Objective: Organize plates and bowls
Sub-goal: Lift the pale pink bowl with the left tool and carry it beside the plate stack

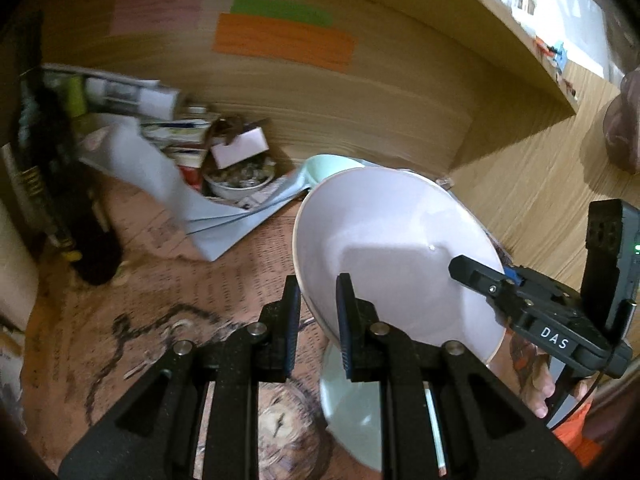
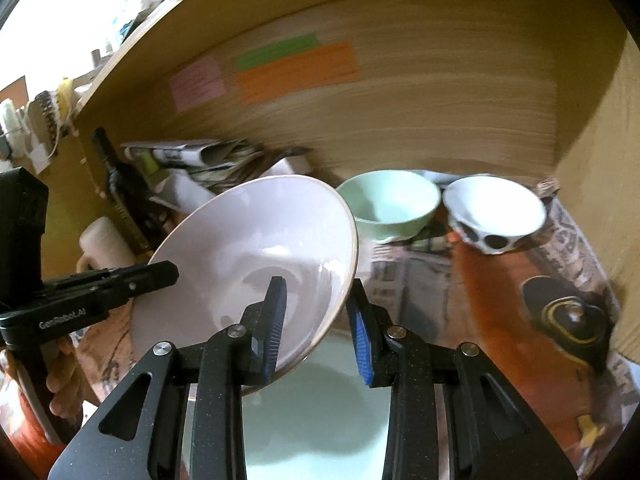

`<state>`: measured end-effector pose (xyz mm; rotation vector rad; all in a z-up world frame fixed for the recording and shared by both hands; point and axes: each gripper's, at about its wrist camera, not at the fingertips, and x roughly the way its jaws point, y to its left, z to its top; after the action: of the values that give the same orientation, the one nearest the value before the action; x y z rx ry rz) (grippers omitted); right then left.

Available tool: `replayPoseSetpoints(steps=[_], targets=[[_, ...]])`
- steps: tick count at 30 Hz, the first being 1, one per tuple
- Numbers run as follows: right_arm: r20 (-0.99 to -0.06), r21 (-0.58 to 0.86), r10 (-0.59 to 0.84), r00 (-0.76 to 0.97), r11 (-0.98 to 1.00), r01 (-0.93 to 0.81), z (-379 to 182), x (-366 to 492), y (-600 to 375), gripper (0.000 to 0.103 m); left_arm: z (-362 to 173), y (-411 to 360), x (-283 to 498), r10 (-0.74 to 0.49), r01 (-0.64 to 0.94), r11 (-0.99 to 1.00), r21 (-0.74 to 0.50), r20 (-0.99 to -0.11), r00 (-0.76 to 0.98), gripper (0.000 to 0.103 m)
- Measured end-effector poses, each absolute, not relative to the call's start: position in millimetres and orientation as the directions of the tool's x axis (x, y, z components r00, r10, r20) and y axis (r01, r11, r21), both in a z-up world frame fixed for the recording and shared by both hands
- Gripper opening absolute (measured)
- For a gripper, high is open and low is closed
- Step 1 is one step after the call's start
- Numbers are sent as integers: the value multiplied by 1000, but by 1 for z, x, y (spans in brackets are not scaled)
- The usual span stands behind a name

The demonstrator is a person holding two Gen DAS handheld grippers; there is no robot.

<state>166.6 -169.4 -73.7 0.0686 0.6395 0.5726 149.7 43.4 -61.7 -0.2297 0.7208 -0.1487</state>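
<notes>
A wide pale lilac bowl is held tilted in the air between both grippers; it also shows in the right wrist view. My left gripper is shut on its left rim. My right gripper straddles its right rim with a visible gap at the outer finger, so it looks open. A pale green plate lies on the table below the bowl, also seen in the left wrist view. A mint green bowl and a white bowl with black spots stand behind, by the wooden back wall.
Newspaper covers the table. At the back left lie folded papers, a small bowl of clutter, a dark bottle and a white mug. A wooden wall with coloured notes closes the back.
</notes>
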Motion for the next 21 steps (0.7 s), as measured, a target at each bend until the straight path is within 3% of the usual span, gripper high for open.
replayPoseSetpoints(steps=[21], targets=[[-594,268,610,525,765,-586,-97,127,-88,28,-79,114,57,-122,-62,960,-272,-610,783,17]])
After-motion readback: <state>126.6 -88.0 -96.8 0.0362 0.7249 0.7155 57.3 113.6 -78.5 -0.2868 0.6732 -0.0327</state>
